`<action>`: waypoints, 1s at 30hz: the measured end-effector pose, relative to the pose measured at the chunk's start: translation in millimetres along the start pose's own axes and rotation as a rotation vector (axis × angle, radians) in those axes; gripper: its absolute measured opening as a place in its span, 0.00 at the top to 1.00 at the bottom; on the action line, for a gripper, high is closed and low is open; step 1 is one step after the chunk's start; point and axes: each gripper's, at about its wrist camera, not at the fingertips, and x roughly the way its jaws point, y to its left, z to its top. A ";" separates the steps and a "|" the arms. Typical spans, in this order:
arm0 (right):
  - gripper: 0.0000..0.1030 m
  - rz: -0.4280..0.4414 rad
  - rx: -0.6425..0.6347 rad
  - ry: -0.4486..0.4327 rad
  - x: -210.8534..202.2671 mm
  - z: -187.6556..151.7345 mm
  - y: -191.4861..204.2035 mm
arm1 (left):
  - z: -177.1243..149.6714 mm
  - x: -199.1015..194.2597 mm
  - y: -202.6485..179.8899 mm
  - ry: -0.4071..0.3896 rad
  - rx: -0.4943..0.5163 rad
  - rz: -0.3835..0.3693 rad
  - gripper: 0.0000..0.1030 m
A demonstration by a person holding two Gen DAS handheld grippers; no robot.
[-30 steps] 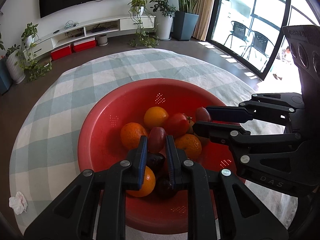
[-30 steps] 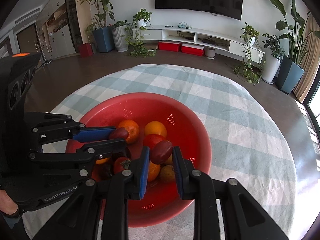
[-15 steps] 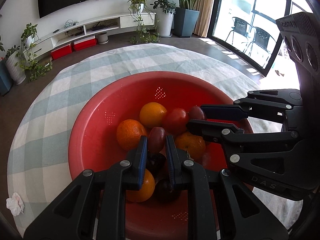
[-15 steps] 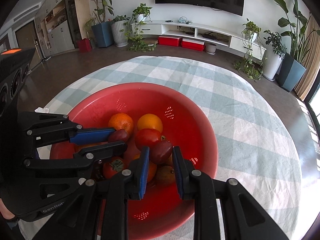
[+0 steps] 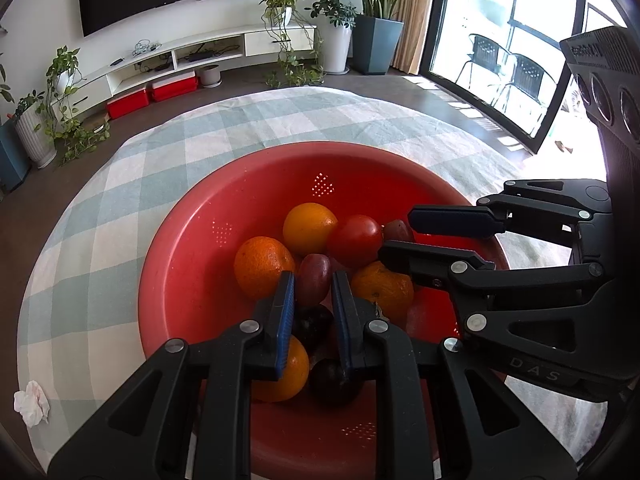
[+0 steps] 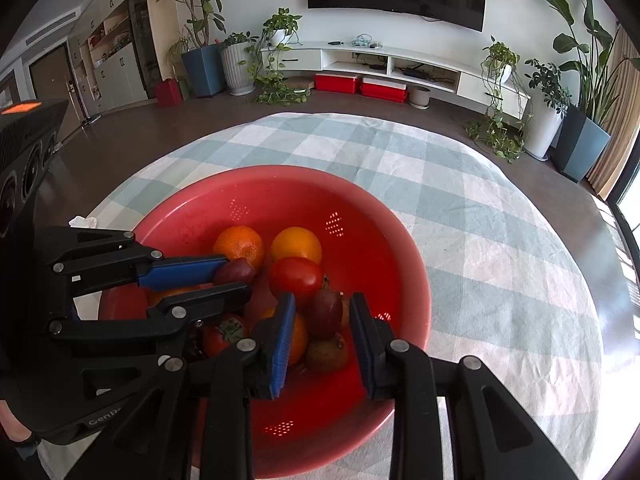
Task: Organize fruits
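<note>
A red colander bowl (image 5: pixel 192 248) (image 6: pixel 392 248) on the checked cloth holds oranges (image 5: pixel 310 227) (image 6: pixel 239 245), a red tomato (image 5: pixel 355 240) (image 6: pixel 295 277) and dark plums. My left gripper (image 5: pixel 313 292) (image 6: pixel 230 276) is shut on a dark red plum (image 5: pixel 314 283) (image 6: pixel 234 272) just above the fruit pile. My right gripper (image 6: pixel 322 316) (image 5: pixel 394 236) has its jaws apart; a dark red plum (image 6: pixel 327 312) (image 5: pixel 397 230) sits between them, free of both pads, over the fruit.
A crumpled white tissue (image 5: pixel 31 402) (image 6: pixel 83 222) lies on the cloth left of the bowl. The round table's checked cloth (image 6: pixel 500 248) spreads around the bowl. Floor, TV unit and potted plants stand beyond.
My right gripper has opened and let go of its plum. Both grippers have come lower and closer over the bowl. The left still holds its plum.
</note>
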 end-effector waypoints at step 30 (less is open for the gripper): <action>0.19 -0.039 0.083 -0.279 -124.7 -27.9 8.1 | -42.5 -164.9 -30.5 -0.351 -0.087 0.331 0.02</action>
